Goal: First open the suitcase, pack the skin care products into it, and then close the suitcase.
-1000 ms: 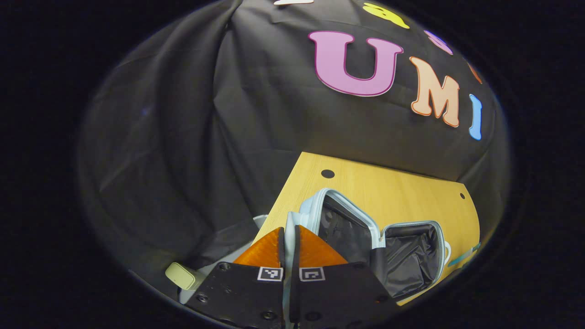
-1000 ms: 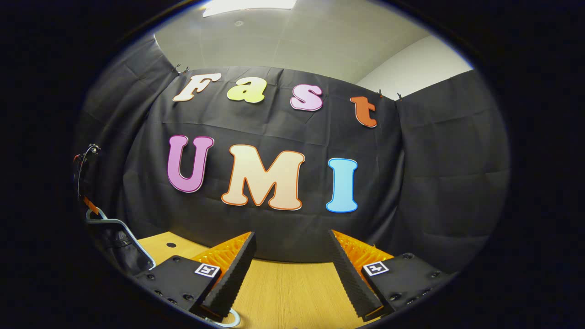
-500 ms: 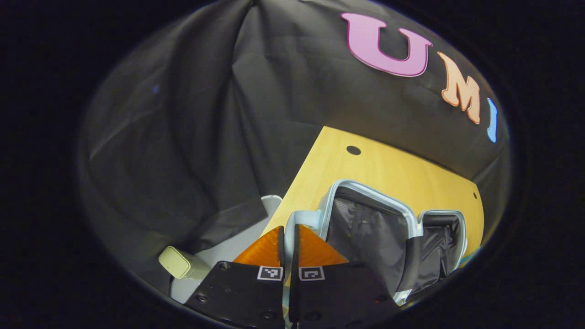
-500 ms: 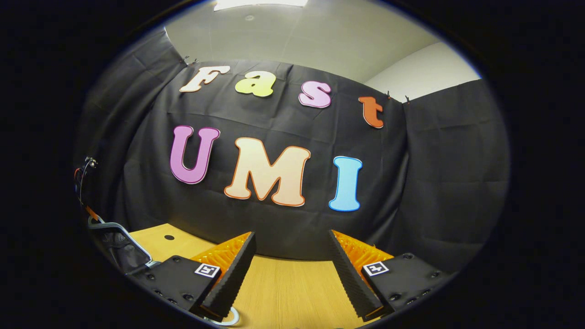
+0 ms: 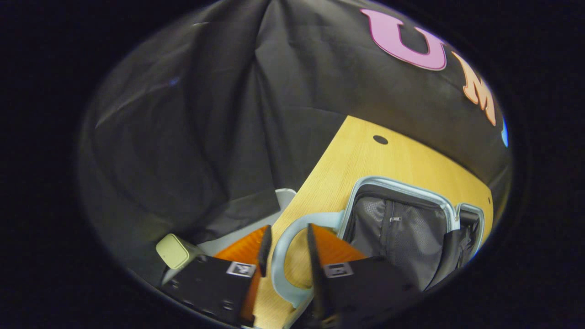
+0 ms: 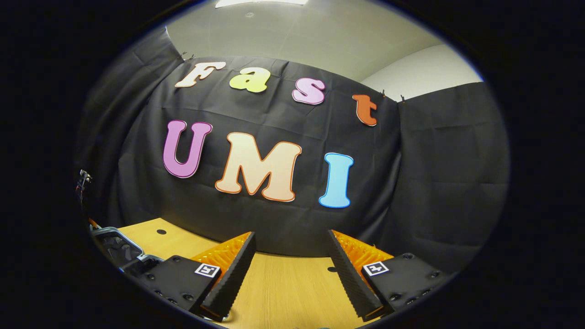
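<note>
The pale blue hard-shell suitcase (image 5: 402, 224) lies open on the light wooden table (image 5: 365, 160), its black mesh-lined halves holding nothing visible. Its curved handle (image 5: 283, 260) sits between the left gripper (image 5: 287, 240)'s slightly parted fingers, contact unclear. The right gripper (image 6: 290, 253) hovers wide open, empty, over bare tabletop.

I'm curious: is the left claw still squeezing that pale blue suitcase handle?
Apart. In the left gripper view, the left gripper is open, with the handle between its fingers and table showing on both sides.
</note>
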Demonstrator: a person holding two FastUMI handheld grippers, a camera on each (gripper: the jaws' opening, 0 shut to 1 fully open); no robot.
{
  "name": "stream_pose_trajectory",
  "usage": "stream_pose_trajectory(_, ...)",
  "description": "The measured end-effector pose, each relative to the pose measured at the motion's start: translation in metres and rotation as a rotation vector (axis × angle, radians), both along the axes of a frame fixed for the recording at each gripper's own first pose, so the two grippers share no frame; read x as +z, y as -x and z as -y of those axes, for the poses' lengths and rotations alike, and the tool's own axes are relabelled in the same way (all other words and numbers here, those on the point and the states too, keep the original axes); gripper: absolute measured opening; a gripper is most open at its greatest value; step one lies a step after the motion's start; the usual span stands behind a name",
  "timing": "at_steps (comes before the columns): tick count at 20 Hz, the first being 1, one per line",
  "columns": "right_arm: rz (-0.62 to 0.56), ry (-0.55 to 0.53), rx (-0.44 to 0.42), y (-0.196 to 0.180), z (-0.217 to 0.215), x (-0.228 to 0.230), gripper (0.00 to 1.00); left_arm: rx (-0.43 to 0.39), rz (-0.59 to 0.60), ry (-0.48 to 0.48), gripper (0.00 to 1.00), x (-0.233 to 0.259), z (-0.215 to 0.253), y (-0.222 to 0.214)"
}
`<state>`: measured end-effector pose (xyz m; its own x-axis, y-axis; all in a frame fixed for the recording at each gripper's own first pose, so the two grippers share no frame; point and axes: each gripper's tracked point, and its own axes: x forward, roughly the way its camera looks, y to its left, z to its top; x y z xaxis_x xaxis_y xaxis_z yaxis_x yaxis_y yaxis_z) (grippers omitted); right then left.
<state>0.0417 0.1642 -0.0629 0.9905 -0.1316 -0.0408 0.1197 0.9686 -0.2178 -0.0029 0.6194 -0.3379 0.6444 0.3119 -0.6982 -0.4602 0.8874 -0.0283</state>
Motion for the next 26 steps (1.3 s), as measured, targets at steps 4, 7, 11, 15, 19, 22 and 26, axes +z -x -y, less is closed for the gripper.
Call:
stream_pose_trajectory(4,0.024,-0.029,-0.005,0.001,0.020,0.007,0.99,0.031,0.174,-0.156,0.94,0.066,0.004,-0.006)
stream_pose_trajectory(7,0.044,-0.057,0.013,0.001,0.034,0.012,0.98,0.006,0.310,-0.272,0.95,0.133,0.037,-0.013)
stream_pose_trajectory(11,0.060,-0.089,0.057,0.001,0.052,0.019,0.98,-0.044,0.457,-0.286,0.94,0.203,0.111,-0.013)
stream_pose_trajectory(15,0.080,-0.105,0.100,0.001,0.067,0.028,0.97,-0.110,0.566,-0.334,0.94,0.252,0.182,-0.021)
stream_pose_trajectory(19,0.091,-0.140,0.122,0.001,0.083,0.031,0.97,-0.188,0.638,-0.326,0.94,0.281,0.268,-0.028)
stream_pose_trajectory(22,0.090,-0.154,0.133,0.003,0.093,0.030,0.97,-0.243,0.666,-0.305,0.94,0.288,0.321,-0.034)
stream_pose_trajectory(26,0.089,-0.166,0.139,0.008,0.109,0.028,0.97,-0.320,0.665,-0.277,0.94,0.287,0.390,-0.033)
